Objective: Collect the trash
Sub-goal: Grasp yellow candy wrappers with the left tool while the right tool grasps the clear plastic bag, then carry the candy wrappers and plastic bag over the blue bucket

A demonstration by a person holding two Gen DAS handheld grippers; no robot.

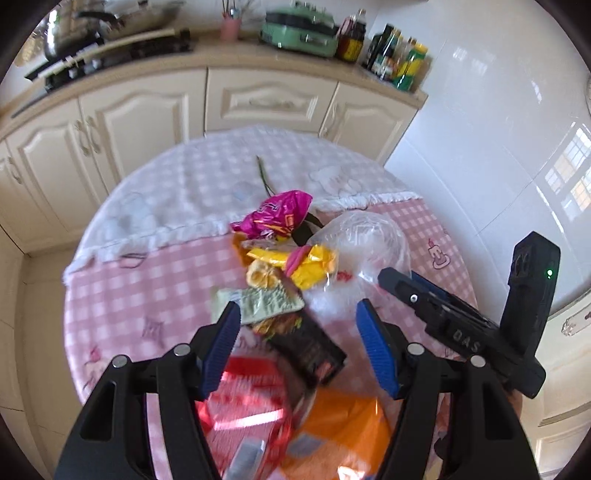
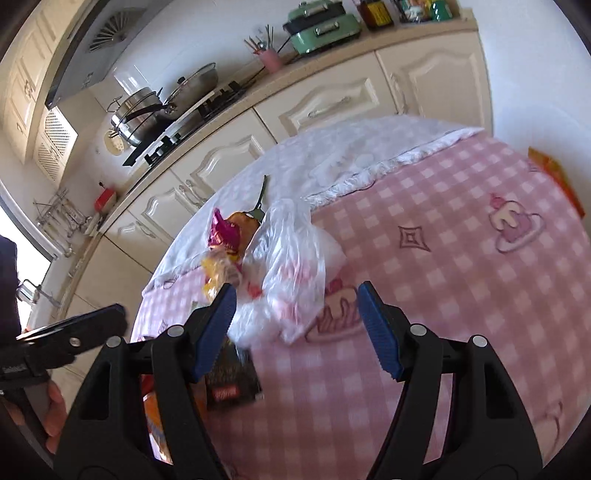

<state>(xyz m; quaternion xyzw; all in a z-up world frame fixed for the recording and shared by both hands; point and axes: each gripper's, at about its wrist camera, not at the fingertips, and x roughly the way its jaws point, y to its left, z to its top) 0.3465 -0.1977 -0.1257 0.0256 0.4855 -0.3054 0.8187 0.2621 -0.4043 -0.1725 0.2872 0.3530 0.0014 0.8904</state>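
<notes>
A heap of trash lies on the round table's pink checked cloth: a magenta wrapper, a yellow wrapper, a clear plastic bag, a green-white packet and a black snack packet. Nearer the camera lie a red packet and an orange packet. My left gripper hangs open over the black packet, touching nothing. My right gripper is open just short of the clear bag, the black packet by its left finger. A hand holds the left gripper at the lower left of the right wrist view.
Cream cabinets and a counter run behind the table, with a stove and pots, a green cooker and bottles. A white tiled wall stands to the right. Another orange packet lies at the table's far right edge.
</notes>
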